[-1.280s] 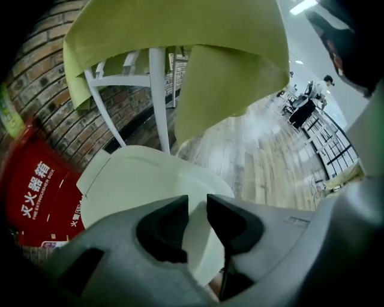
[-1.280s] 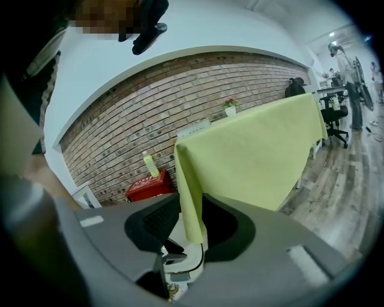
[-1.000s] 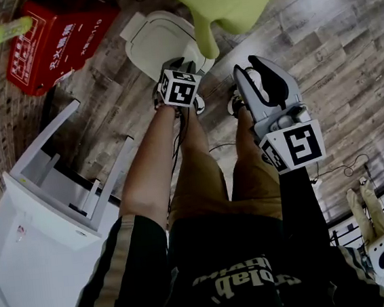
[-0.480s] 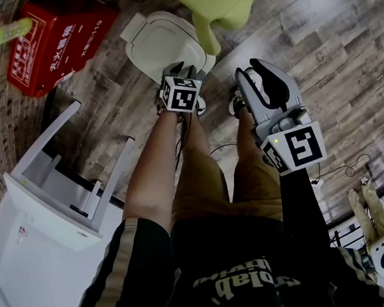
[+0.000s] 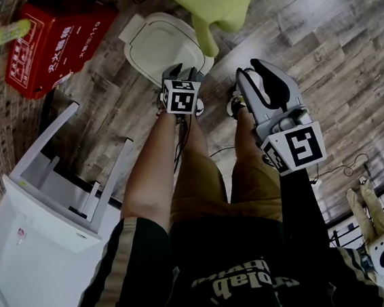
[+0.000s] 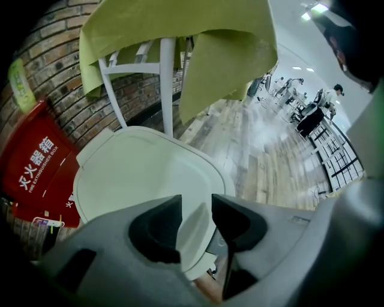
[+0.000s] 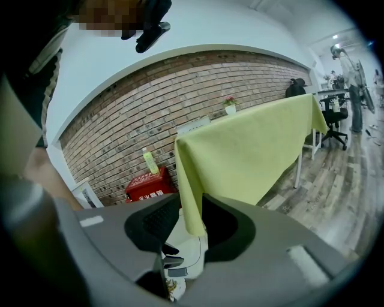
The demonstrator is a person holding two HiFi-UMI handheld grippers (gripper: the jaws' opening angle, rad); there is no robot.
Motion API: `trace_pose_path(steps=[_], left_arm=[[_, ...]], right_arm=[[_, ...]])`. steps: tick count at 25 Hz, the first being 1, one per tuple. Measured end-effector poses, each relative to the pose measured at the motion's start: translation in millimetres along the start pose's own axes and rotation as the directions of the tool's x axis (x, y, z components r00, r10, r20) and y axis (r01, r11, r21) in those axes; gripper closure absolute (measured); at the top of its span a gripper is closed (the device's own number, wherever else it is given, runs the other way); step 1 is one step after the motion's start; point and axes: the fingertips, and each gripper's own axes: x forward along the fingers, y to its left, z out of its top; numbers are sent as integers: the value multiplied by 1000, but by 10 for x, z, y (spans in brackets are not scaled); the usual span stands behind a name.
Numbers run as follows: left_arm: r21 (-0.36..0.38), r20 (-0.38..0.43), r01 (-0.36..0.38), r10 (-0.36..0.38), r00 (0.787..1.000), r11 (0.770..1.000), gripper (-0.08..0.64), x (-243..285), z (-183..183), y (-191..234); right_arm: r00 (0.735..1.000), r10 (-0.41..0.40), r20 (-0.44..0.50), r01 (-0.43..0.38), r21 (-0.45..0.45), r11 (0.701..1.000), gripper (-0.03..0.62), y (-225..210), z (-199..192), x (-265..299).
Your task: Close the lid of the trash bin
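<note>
Already the left gripper [image 6: 197,211] has its jaws spread. They have just been opening, and the front lip of the trash-bin lid [image 6: 141,180] shows in the gap between them with neither pad pressing on it. Outward from the jaws, the lid lies ahead and just below, flat and seemingly shut. Its long axis runs away from the jaws toward the red box [image 6: 36,162]. The coming move is therefore probably a lift of the left gripper off the lip.

The right gripper [image 7: 191,210] is the farther one. Its jaws are slightly parted on nothing and aimed past the bin at the yellow tablecloth [image 7: 252,144].

The head view shows the left gripper at the lid's near edge and the right one apart from the lid. Only the left gripper view shows the lip clear of the pads.
</note>
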Motion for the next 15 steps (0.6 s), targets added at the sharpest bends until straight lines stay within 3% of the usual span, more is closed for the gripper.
trace_pose_path(steps=[15], left_arm=[[3, 15, 11, -11, 1000, 1000, 413, -10, 4, 10]], right_arm=[[1000, 7, -8, -7, -3, 1000, 459, 62, -14, 55]])
